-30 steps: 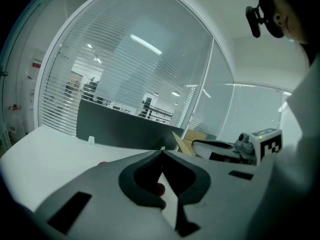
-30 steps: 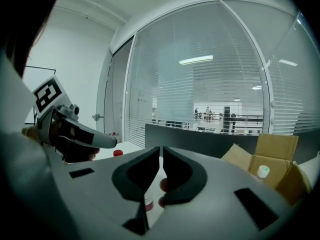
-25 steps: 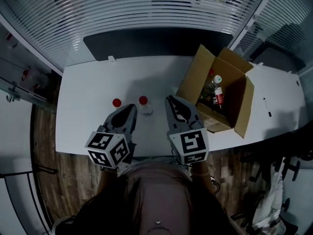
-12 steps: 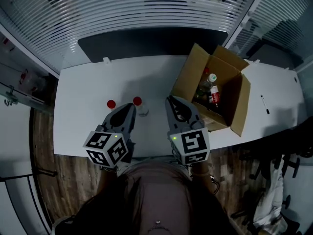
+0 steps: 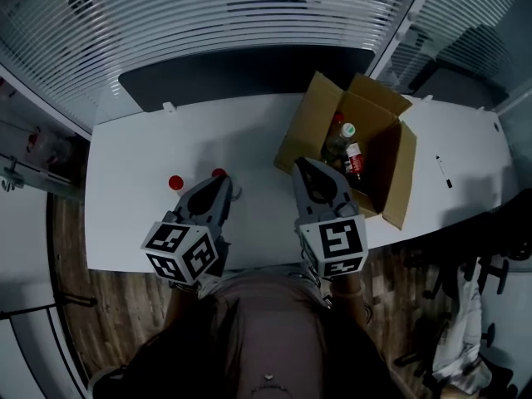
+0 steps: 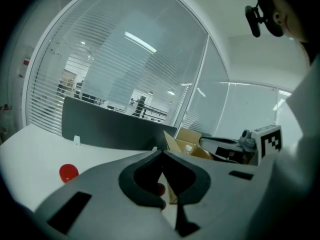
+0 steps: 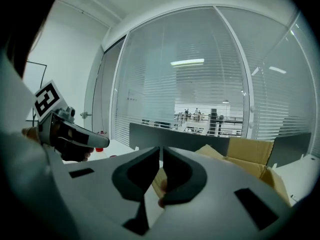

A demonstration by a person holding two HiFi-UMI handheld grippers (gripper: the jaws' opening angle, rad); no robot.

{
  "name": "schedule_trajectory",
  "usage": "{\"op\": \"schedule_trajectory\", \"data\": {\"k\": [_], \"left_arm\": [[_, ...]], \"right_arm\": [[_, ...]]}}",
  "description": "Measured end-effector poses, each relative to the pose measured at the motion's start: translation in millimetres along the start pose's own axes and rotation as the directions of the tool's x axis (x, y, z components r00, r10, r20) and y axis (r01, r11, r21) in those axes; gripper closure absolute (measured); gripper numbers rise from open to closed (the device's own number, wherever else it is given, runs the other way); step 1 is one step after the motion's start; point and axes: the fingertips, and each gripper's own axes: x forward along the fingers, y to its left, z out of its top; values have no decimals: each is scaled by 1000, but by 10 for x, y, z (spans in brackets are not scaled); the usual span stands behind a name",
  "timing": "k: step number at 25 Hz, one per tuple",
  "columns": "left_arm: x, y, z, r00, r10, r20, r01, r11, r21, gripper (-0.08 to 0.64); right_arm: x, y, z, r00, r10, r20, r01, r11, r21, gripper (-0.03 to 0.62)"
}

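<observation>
Both grippers hang over the near edge of a white table (image 5: 141, 144). My left gripper (image 5: 223, 181) is shut with nothing in it. Its tips cover part of a clear bottle with a red cap (image 5: 219, 174). A second red cap (image 5: 175, 183) lies left of that, and it also shows in the left gripper view as a red cap (image 6: 68, 172). My right gripper (image 5: 301, 166) is shut and empty, close to the near left wall of an open cardboard box (image 5: 306, 131). In their own views the left gripper (image 6: 161, 154) and the right gripper (image 7: 161, 150) show jaws that meet at the tips.
The box holds several bottles (image 5: 347, 144). A dark panel (image 5: 241, 69) runs along the table's far edge, with glass walls and blinds behind. A pen (image 5: 443, 173) lies at the table's right. Wooden floor lies on the left. The cardboard box (image 7: 252, 156) fills the right gripper view's right side.
Both grippers have swung to the right. The box has drawn closer to the right gripper, and a red cap has come into the left gripper view. Jaws unchanged.
</observation>
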Motion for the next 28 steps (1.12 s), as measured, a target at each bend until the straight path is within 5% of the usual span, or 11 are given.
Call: {"op": "schedule_trajectory", "data": {"k": [12,28], "left_arm": [[336,-220,-48,999,-44,-17,43,999,-22,552],[621,-203,-99,1000,-7,-23,6,998,-65,552]], "right_arm": [[-100,-845,-157,990,-130,-48,133,990,51,550],[184,-1446,-428,980,-131,-149,141,988,58,500]]}}
